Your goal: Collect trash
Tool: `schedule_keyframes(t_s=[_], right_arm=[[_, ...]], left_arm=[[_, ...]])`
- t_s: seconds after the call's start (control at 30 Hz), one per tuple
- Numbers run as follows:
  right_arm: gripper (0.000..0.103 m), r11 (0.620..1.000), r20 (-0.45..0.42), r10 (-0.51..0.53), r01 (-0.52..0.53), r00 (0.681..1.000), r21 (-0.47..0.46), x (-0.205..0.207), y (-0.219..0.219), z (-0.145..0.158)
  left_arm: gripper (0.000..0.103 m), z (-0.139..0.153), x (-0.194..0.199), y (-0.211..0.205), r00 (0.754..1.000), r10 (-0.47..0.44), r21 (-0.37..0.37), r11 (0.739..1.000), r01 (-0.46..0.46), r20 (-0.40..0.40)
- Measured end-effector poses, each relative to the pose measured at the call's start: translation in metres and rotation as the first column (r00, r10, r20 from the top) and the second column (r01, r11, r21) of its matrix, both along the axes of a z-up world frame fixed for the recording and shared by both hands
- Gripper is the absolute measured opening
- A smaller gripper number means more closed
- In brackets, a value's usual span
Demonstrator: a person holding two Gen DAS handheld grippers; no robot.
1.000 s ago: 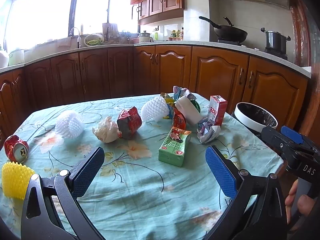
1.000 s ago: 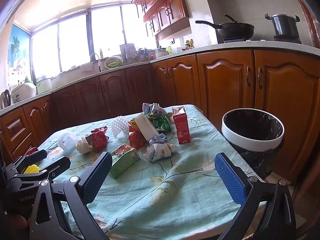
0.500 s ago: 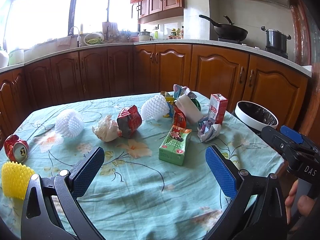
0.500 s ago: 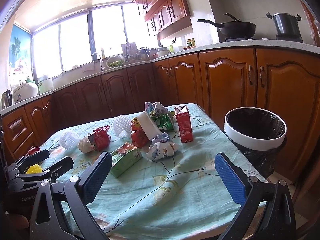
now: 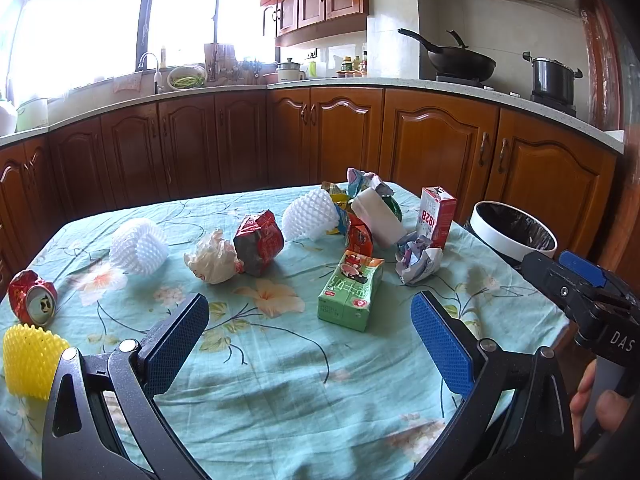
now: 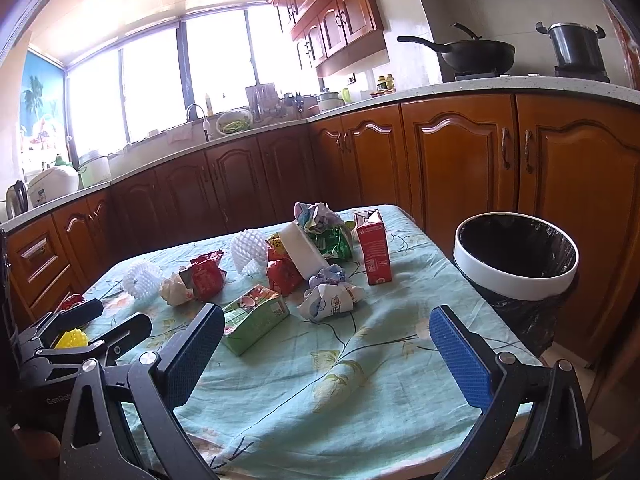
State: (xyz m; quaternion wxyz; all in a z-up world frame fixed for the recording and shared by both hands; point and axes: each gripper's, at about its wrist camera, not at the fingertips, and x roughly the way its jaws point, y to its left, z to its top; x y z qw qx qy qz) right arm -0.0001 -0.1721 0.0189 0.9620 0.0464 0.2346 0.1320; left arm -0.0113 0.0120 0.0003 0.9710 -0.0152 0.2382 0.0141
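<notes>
Both grippers, left (image 5: 308,336) and right (image 6: 326,344), spread wide, empty, above the tablecloth (image 5: 280,380). Green carton (image 5: 350,294) lying ahead; trash bin (image 6: 516,264) just beside the table.

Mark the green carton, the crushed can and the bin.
green carton (image 5: 350,294), left wrist view, top face.
crushed can (image 5: 33,298), left wrist view, red side above the open end.
bin (image 6: 516,278), right wrist view, white rim.
</notes>
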Motion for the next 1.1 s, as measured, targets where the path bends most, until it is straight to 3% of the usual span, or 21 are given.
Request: schedule_keyframes(t_s=[0.73,1.1], right_arm=[[0.103,1.000,-0.040,0.016,-0.015,0.999,0.025,0.011,0.001,-0.008],[0.102,0.996,-0.110,0.057,-0.049,0.992,0.079,0.031,0.000,-0.014]], left_arm=[[0.103,-0.004,0.007,0.002,1.000,-0.005,-0.010,1.000,0.005,-0.019],[0.101,-0.011,0.022,0.004,0.996,-0.032,-0.031,0.999,0.029,-0.084]])
